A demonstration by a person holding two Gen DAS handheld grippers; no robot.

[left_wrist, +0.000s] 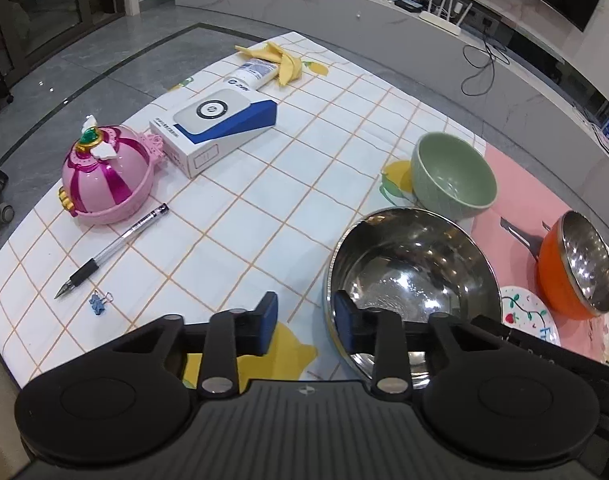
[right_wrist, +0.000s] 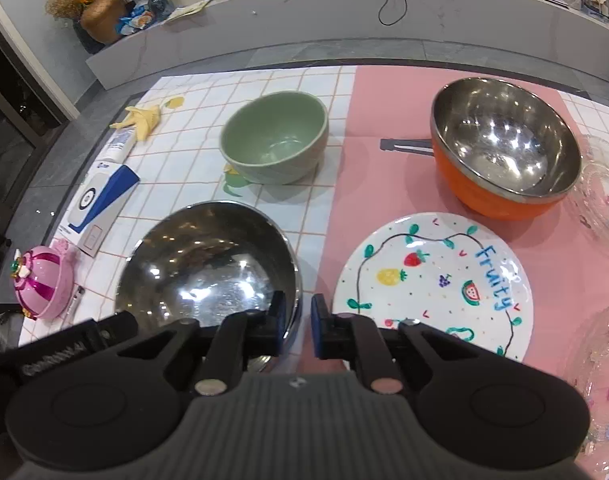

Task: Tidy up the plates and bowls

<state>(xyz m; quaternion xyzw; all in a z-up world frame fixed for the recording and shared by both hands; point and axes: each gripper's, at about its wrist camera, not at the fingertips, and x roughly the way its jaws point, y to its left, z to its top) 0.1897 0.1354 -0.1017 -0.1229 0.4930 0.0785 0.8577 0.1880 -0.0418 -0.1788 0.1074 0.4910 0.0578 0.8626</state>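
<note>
Between both grippers' jaws, steel bowl rim (straddled each side), jaws apart.

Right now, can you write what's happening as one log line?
left gripper: open, straddling steel bowl rim | right gripper: open, straddling same rim | green bowl: untouched | fruit plate: untouched

A home living room: TV console, router, toy

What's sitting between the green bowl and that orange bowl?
Only a dark flat utensil lying on the pink mat, its far end touching or tucked beside the orange bowl; beside the green bowl the mat is bare. The right wrist view shows it.
</note>
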